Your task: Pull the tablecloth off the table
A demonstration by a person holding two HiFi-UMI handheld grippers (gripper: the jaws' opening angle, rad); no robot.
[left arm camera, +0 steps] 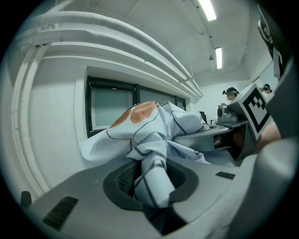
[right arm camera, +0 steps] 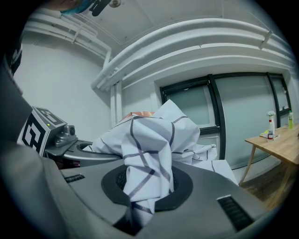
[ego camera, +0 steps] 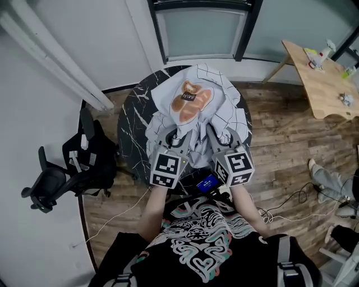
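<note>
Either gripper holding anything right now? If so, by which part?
Both hold the tablecloth. The left gripper and the right gripper are each shut on a bunched fold at its near side, side by side.

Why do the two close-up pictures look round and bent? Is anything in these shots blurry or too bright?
Left gripper view: a fisheye lens leaves black corners and bows the wall pipes; the ceiling lights blow out white. Right gripper view: same rounding, no glare, tablecloth sharp. Head view: evenly lit, faint shadows, upright lines tilt toward the edges.
</note>
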